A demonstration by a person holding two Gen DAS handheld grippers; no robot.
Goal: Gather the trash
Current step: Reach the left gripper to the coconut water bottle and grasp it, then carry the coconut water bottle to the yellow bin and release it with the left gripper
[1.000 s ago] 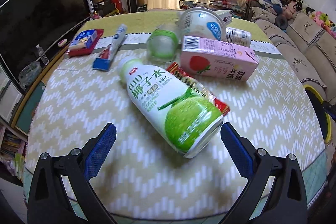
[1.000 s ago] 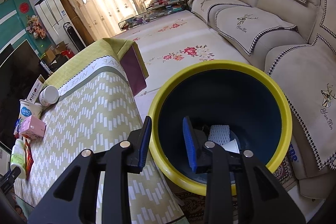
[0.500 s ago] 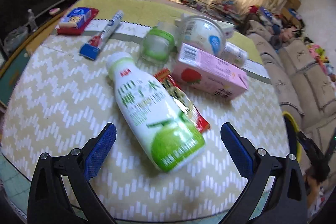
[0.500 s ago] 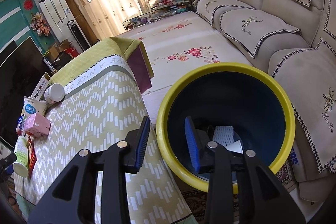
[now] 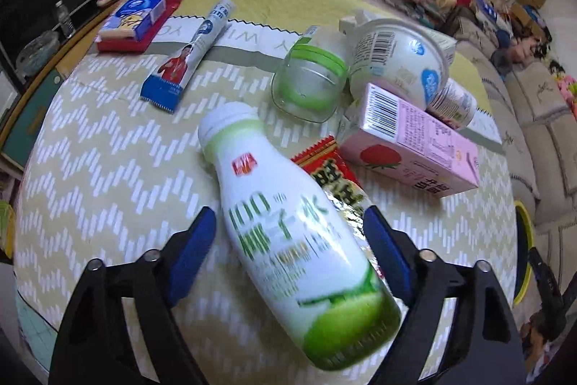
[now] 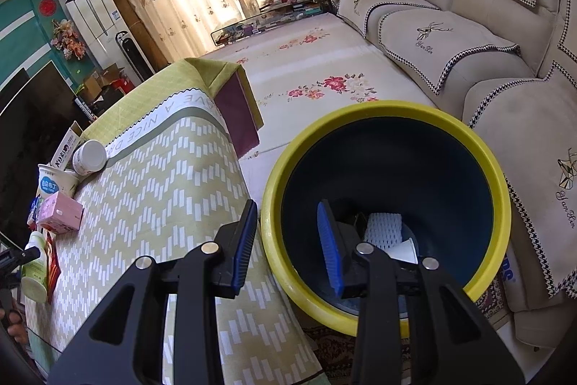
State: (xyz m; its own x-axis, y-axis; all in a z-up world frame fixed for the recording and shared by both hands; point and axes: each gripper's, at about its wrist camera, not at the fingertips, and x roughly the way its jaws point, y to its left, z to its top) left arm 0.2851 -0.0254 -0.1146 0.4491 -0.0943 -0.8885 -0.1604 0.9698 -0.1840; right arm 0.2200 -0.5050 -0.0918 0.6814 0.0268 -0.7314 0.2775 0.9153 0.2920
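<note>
bottle (image 5: 288, 222) lying on table (image 5: 108, 175), wrapper (image 5: 331, 172) beside it, carton (image 5: 411, 143) behind

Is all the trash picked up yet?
Not yet. A few scraps already lie in the yellow-rimmed bin. The left gripper has been closing its jaws around the coconut water bottle. The pink carton, yogurt cup, red wrapper and tube still wait on the table.

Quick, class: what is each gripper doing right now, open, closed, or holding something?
Left gripper: fingers have just been closing around the coconut water bottle; contact cannot be told.
Right gripper: open, empty, above the bin's rim.
</note>
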